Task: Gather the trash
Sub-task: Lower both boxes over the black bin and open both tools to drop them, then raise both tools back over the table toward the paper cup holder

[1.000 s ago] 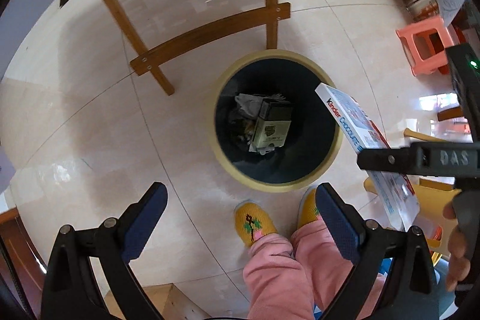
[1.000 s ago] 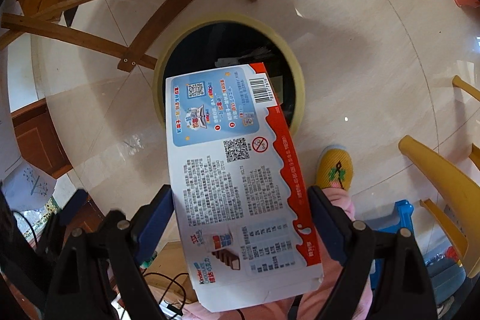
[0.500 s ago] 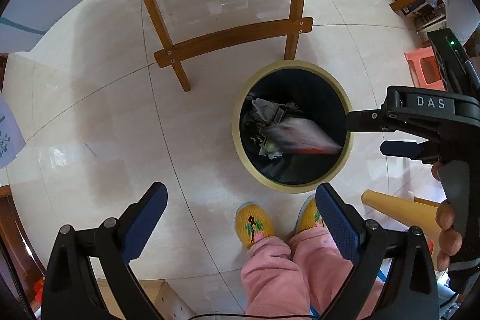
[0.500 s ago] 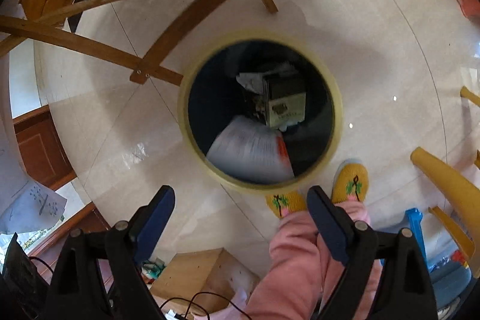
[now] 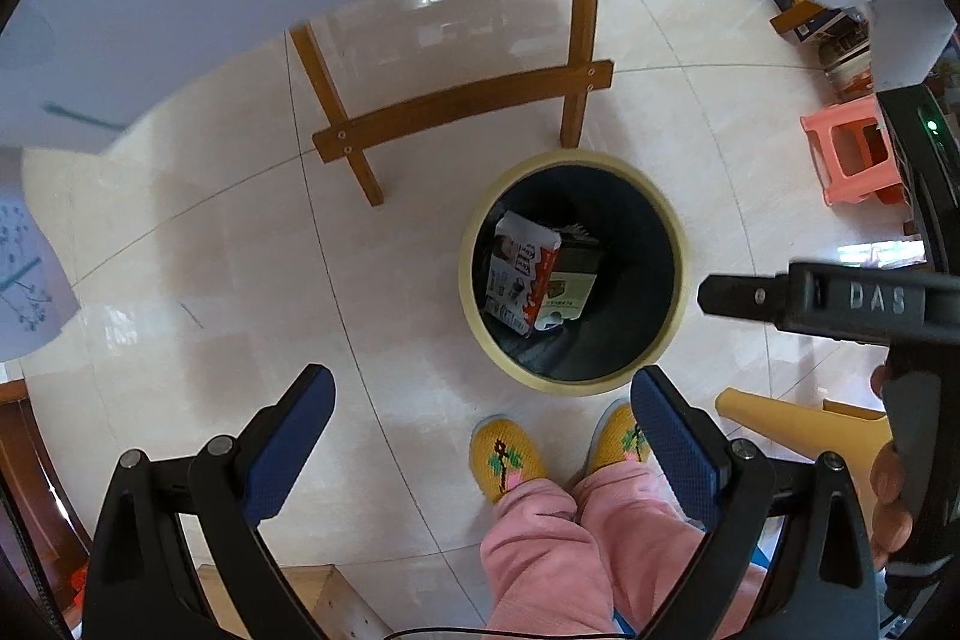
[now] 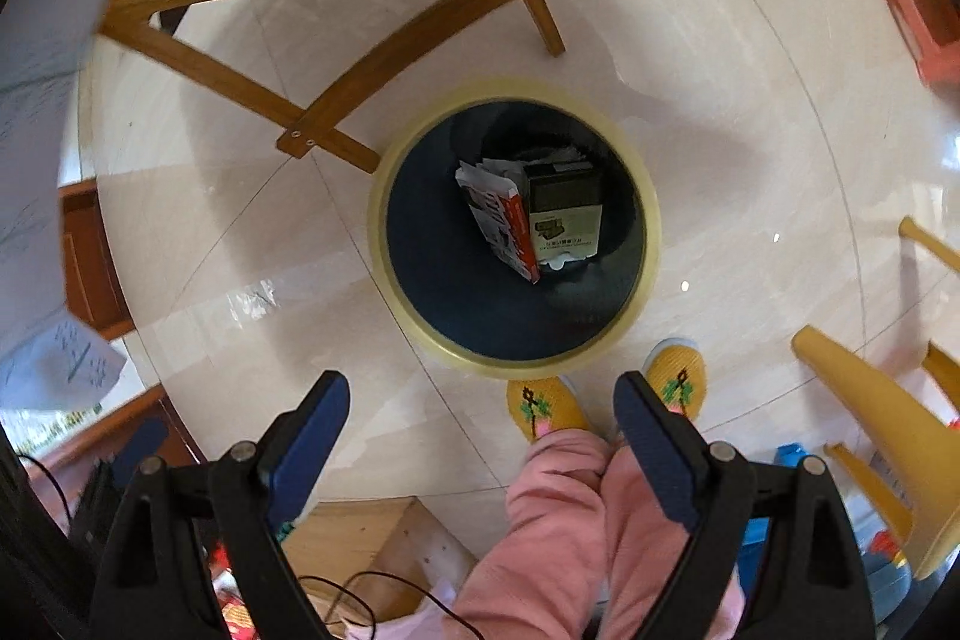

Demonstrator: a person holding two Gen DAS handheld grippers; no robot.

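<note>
Bin [image 6: 384, 244] on the floor, seen from above. A white-and-red box [image 6: 501, 220] is propped inside it against a dark carton [image 6: 564, 214]. The left claw [image 5: 480, 421] and right claw [image 6: 480, 424] are held wide apart above, both empty.

**Legible markings in the two wrist views**

The raised letters "DAS" stand on the black body of the right gripper [image 5: 864, 301], seen from the left wrist camera. Print and pictures cover the white-and-red carton [image 5: 519, 274] and the dark box [image 6: 564, 214] in the bin [image 5: 672, 316], but none is readable.
</note>
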